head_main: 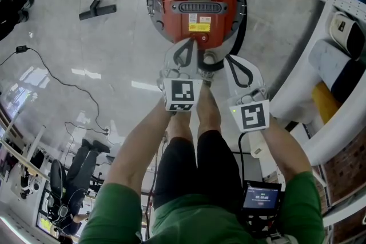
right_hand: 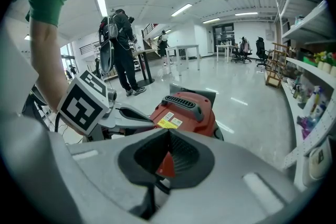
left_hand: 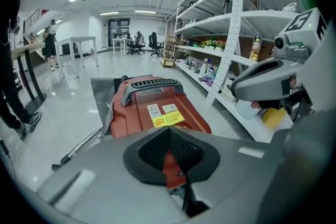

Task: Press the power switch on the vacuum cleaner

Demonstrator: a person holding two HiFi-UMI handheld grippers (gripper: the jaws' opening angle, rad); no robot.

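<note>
A red round vacuum cleaner (head_main: 197,3) with a black handle and a yellow label stands on the floor just ahead of the person's feet. It also shows in the left gripper view (left_hand: 152,110) and the right gripper view (right_hand: 184,110). My left gripper (head_main: 187,43) hangs over the cleaner's near edge, jaws together and nothing between them (left_hand: 169,131). My right gripper (head_main: 229,59) is beside it, a little nearer and to the right, also shut and empty (right_hand: 169,132). The jaws hide the cleaner's near edge, and I cannot make out the power switch for certain.
The cleaner's metal wand and black floor nozzle (head_main: 97,10) lie on the floor to the left. White shelving (head_main: 337,66) with goods runs along the right. A thin cable (head_main: 57,80) crosses the floor at left. A person (right_hand: 123,50) stands further back.
</note>
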